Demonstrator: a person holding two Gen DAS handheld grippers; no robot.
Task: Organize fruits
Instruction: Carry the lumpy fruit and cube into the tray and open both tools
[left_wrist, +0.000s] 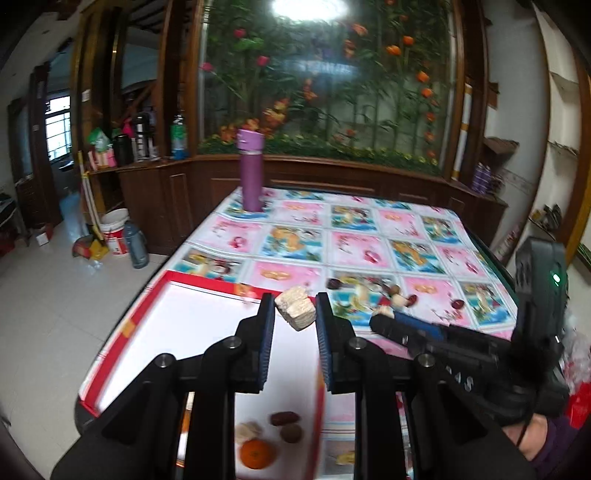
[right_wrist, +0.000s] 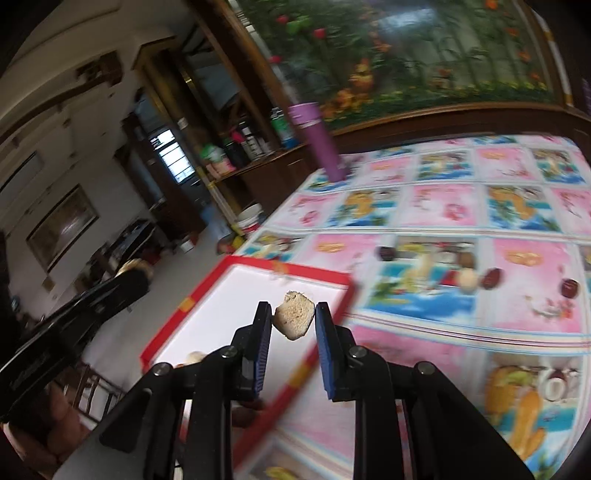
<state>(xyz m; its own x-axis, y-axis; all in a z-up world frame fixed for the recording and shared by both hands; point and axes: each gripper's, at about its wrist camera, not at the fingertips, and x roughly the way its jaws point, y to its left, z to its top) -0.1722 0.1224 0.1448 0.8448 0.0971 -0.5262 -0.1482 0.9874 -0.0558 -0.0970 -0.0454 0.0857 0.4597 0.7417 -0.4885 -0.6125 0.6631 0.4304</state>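
My left gripper is shut on a pale beige chunk and holds it above the white tray with a red rim. In the tray lie an orange, a dark red date, a brown nut and a pale piece. My right gripper is shut on a second pale beige chunk, over the tray's right rim. It also shows in the left wrist view, low over the cloth. Loose dates and pale pieces lie on the patterned tablecloth.
A purple bottle stands at the table's far left edge. Wooden cabinets and a flower mural back the table. Buckets and a jug stand on the floor to the left. A dark date lies far right on the cloth.
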